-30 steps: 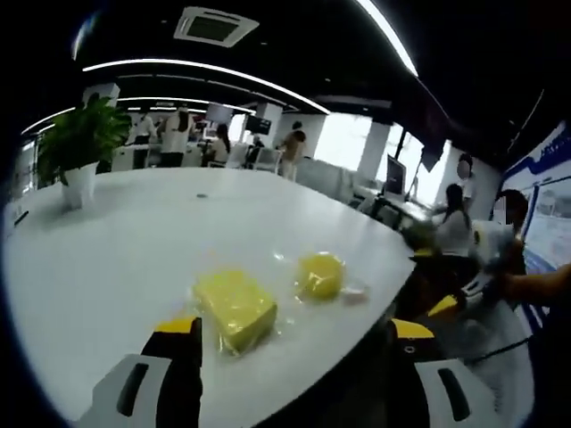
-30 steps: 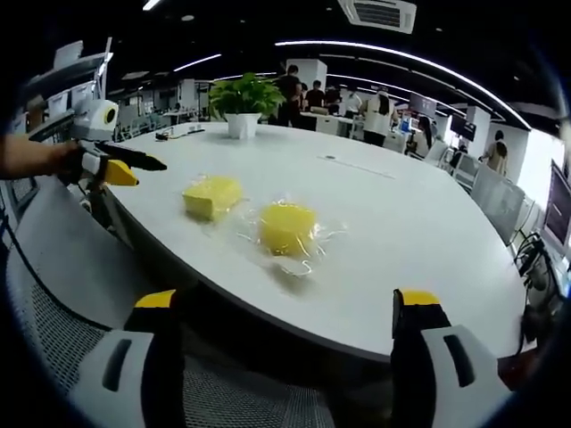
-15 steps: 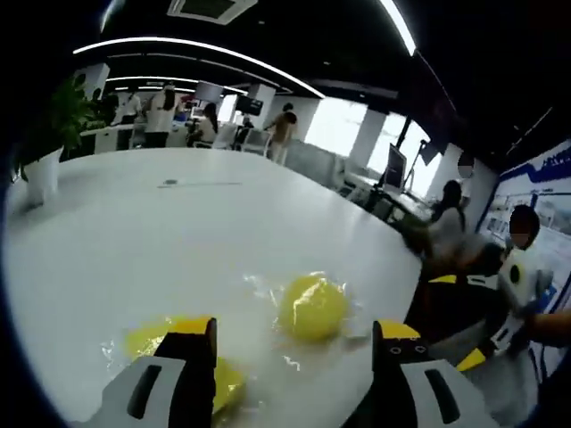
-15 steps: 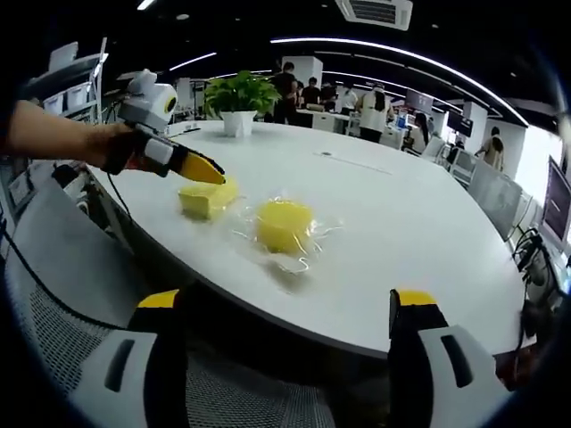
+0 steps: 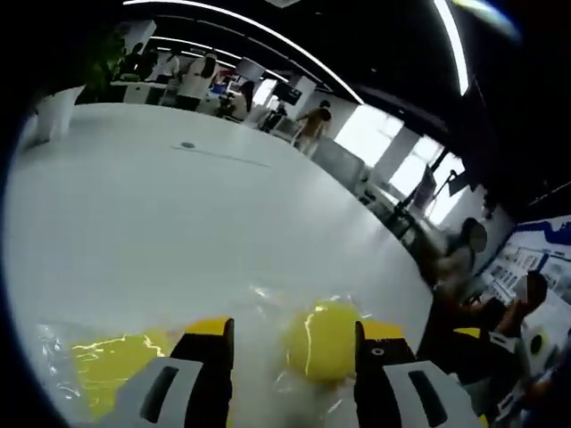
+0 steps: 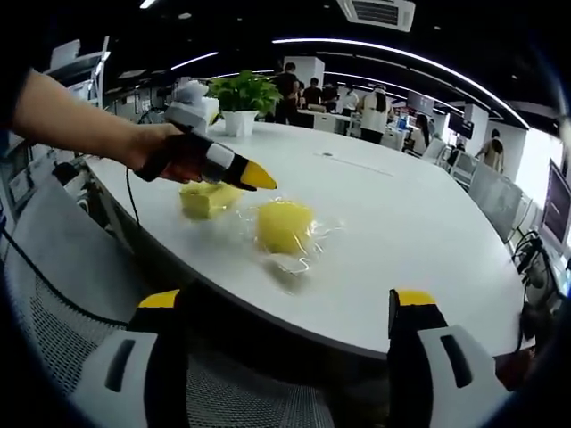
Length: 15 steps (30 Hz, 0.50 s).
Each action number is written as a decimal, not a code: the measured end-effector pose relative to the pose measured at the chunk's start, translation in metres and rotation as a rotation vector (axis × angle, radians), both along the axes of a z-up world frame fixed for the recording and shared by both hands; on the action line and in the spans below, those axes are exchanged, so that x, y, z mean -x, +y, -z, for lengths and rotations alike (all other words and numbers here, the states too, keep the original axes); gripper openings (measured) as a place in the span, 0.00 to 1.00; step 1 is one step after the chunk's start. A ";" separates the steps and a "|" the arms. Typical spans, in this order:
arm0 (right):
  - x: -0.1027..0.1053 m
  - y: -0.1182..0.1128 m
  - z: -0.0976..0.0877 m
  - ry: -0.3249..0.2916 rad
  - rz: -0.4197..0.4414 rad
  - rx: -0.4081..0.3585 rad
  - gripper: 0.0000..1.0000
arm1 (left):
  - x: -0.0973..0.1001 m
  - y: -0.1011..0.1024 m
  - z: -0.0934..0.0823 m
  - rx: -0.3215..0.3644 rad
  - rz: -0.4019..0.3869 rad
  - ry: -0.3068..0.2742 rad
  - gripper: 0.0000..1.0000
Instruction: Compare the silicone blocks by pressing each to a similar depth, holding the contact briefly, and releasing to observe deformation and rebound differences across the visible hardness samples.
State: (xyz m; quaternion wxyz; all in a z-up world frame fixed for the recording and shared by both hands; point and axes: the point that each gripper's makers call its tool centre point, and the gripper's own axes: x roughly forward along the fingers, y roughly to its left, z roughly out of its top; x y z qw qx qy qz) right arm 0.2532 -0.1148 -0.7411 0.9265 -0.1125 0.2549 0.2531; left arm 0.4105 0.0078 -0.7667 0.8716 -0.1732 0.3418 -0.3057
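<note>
Two yellow silicone blocks in clear plastic wrap lie near the edge of a white table (image 6: pixel 406 232). In the right gripper view the squarish block (image 6: pixel 205 200) lies to the left and the rounder block (image 6: pixel 285 225) to the right. A person's hand holds my left gripper (image 6: pixel 260 181) low over the table, its yellow tips just left of the rounder block. In the left gripper view my left gripper (image 5: pixel 294 332) is open, with the rounder block (image 5: pixel 323 341) between its jaws and the squarish block (image 5: pixel 111 367) off to the left. My right gripper (image 6: pixel 285 303) is open, back from the table edge.
A potted plant (image 6: pixel 243 96) stands at the table's far side. A mesh chair seat (image 6: pixel 232 397) sits below my right gripper. Several people stand and sit at desks beyond the table (image 5: pixel 178 223).
My left gripper has moved across the squarish block to the rounder one, and its jaws have come a little closer together. The right gripper has stayed put.
</note>
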 end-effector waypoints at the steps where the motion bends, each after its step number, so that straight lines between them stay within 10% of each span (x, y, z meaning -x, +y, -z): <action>1: 0.000 0.000 0.000 0.002 0.000 0.000 0.88 | -0.004 -0.002 0.003 0.008 -0.012 0.015 0.52; 15: 0.001 0.000 0.004 0.006 -0.009 0.022 0.89 | -0.014 -0.022 0.020 0.060 -0.033 0.123 0.35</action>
